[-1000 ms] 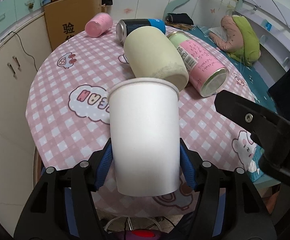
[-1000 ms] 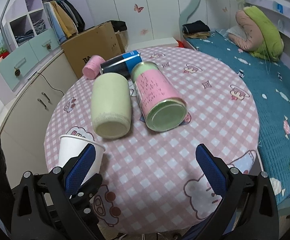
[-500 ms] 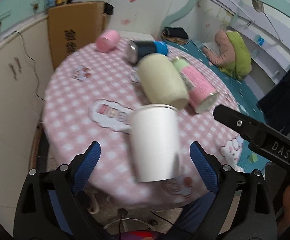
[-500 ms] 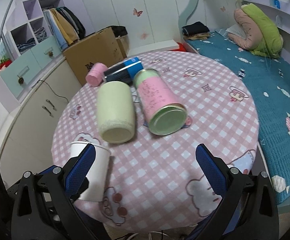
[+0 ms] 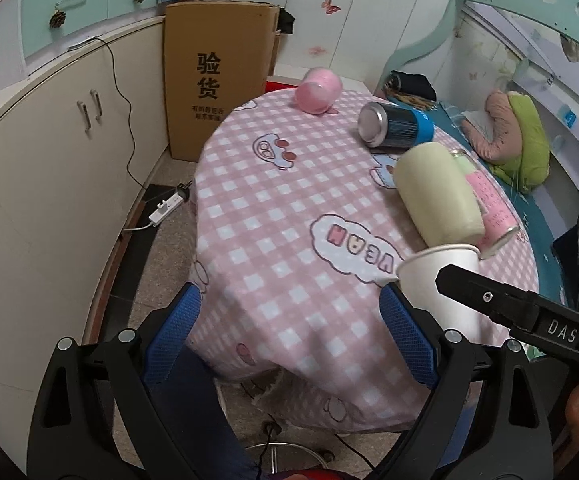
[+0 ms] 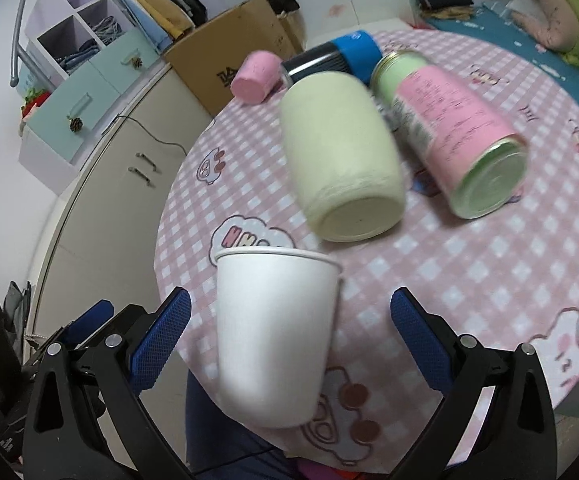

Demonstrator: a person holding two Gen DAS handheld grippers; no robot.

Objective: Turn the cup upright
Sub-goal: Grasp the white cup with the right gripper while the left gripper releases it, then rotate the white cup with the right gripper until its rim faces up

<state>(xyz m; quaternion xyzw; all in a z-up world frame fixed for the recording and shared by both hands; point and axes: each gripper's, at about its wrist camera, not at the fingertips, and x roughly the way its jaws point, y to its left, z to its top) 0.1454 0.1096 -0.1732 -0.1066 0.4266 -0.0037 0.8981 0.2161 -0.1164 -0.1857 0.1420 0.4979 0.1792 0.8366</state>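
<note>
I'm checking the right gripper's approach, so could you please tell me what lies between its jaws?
In the right wrist view, the white paper cup stands upright between the open jaws of the right gripper, with a gap on either side.

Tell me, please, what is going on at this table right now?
A person with a claw in each hand is righting cups. A white paper cup stands rim-up at the near edge of the table. The right claw is open with the cup between its fingers, not touching it. The left claw is open and empty, off to the cup's left. A cream cup, a pink-labelled can, a dark can and a pink cup lie on their sides.
</note>
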